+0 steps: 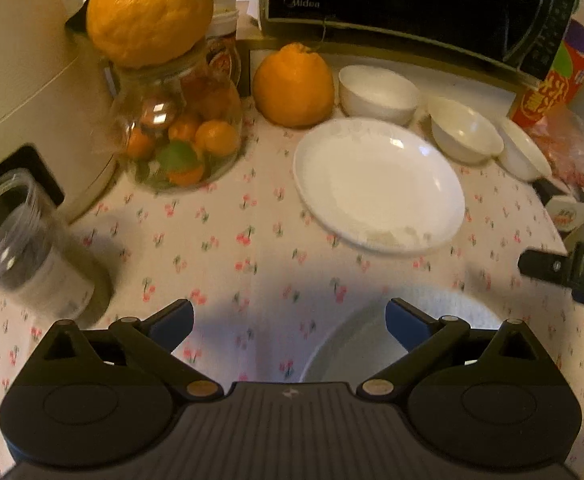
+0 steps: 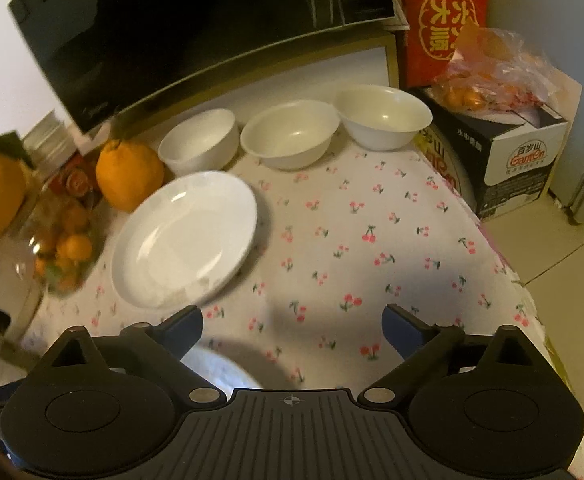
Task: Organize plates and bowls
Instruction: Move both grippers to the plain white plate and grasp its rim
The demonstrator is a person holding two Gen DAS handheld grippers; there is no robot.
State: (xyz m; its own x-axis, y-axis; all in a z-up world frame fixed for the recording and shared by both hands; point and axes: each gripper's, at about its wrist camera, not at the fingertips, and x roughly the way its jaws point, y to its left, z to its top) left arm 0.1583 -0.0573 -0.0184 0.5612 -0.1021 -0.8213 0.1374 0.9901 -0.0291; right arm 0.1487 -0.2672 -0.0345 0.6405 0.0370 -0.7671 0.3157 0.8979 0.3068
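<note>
A white plate (image 1: pixel 378 184) (image 2: pixel 185 240) lies on the cherry-print tablecloth (image 1: pixel 231 240) (image 2: pixel 352 240). Behind it three white bowls stand in a row: a deep one (image 1: pixel 378 88) (image 2: pixel 199 140), a middle one (image 1: pixel 464 128) (image 2: pixel 289 132) and an outer one (image 1: pixel 522 152) (image 2: pixel 384 114). A second white plate (image 1: pixel 352 348) (image 2: pixel 223 368) lies close under both grippers, partly hidden by them. My left gripper (image 1: pixel 289 312) is open above its left rim, holding nothing. My right gripper (image 2: pixel 292 314) is open over bare cloth, with that plate by its left finger.
A black microwave (image 1: pixel 404 0) (image 2: pixel 191 28) stands at the back. Large oranges (image 1: pixel 292 84) (image 2: pixel 129 176), a glass jar of small fruit (image 1: pixel 179 136) (image 2: pixel 63 248), a clear cup (image 1: pixel 23 236), a red carton (image 2: pixel 440 20) and a dark box (image 2: pixel 508 156) ring the table; its edge (image 2: pixel 504 252) drops off on the right.
</note>
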